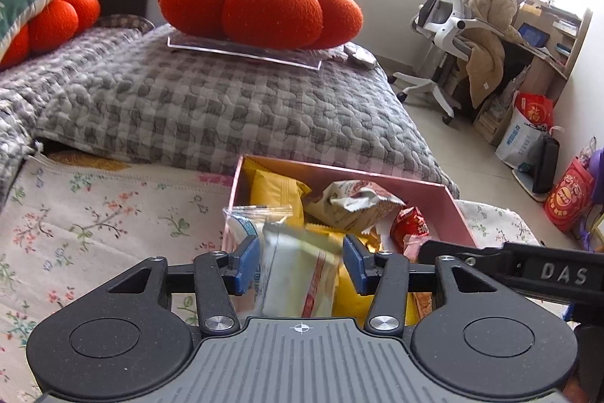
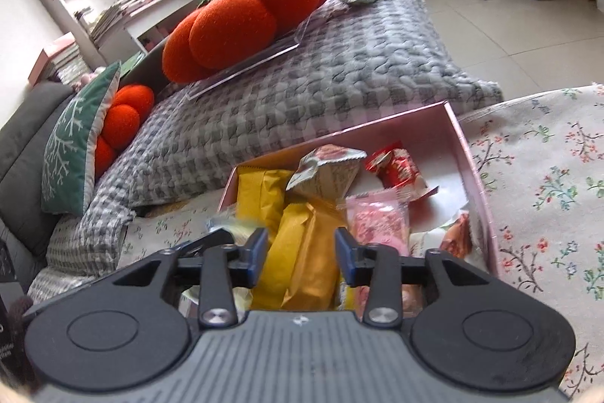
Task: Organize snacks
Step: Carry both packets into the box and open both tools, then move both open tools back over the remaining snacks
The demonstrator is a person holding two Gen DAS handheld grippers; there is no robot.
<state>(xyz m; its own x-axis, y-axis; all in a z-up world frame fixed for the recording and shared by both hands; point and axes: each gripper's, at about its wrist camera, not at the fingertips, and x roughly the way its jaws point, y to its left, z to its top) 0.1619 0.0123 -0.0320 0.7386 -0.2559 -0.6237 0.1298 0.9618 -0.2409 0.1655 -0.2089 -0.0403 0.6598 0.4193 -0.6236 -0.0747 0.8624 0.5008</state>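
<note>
Where tool (image 1: pixel 301 261) gapes, white packet (image 1: pixel 298 274) between.

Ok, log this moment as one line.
pink box: holds snacks | left gripper: white packet between pads | right gripper: open over yellow packet

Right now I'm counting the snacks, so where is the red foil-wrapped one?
The red foil-wrapped snack lies inside the pink cardboard box, toward its far right corner in the right wrist view, just right of the crumpled beige packet.
</note>
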